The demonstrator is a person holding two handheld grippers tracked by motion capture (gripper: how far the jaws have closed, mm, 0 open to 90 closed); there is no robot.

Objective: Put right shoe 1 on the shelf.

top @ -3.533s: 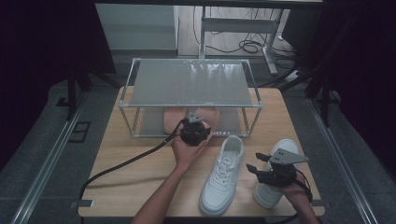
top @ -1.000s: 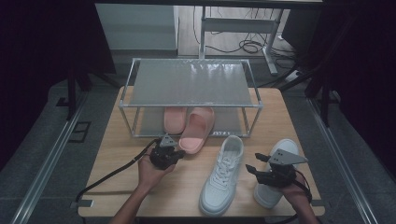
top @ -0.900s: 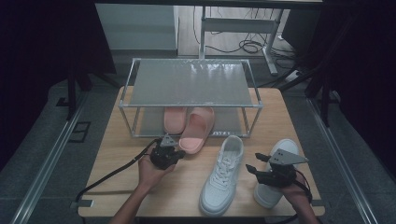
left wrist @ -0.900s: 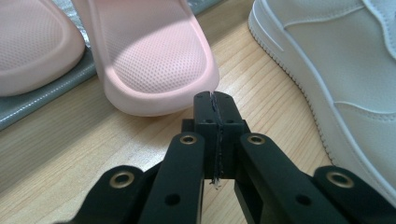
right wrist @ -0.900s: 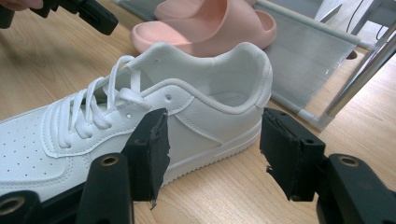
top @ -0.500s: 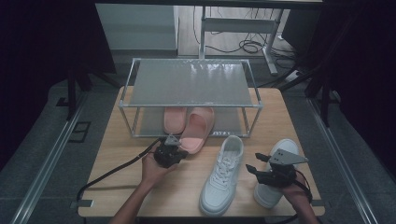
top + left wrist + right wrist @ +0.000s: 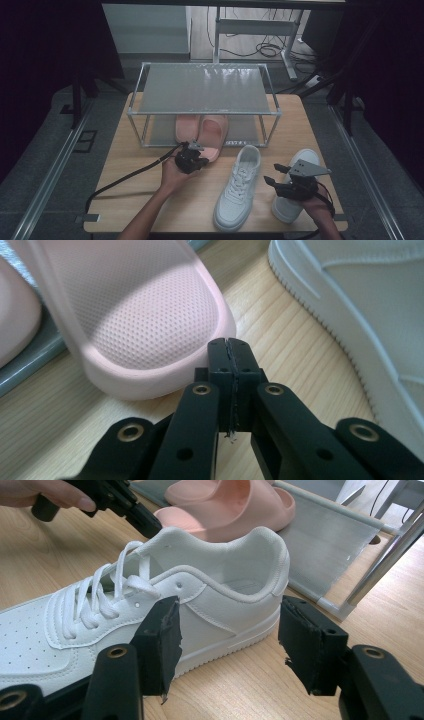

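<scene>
I see the right pink slipper (image 7: 214,137) lying flat with its heel end jutting out past the rack's lower shelf onto the wood. Its textured footbed faces up, rim smooth and rounded. The left pink slipper (image 7: 186,128) lies just beside it, sitting further in under the rack.

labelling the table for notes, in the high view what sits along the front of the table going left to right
left tongs with jaws shut at the heel of a pink slipper → white sneaker lying lengthwise → right tongs, jaws open → second white sneaker at the right edge.
</scene>
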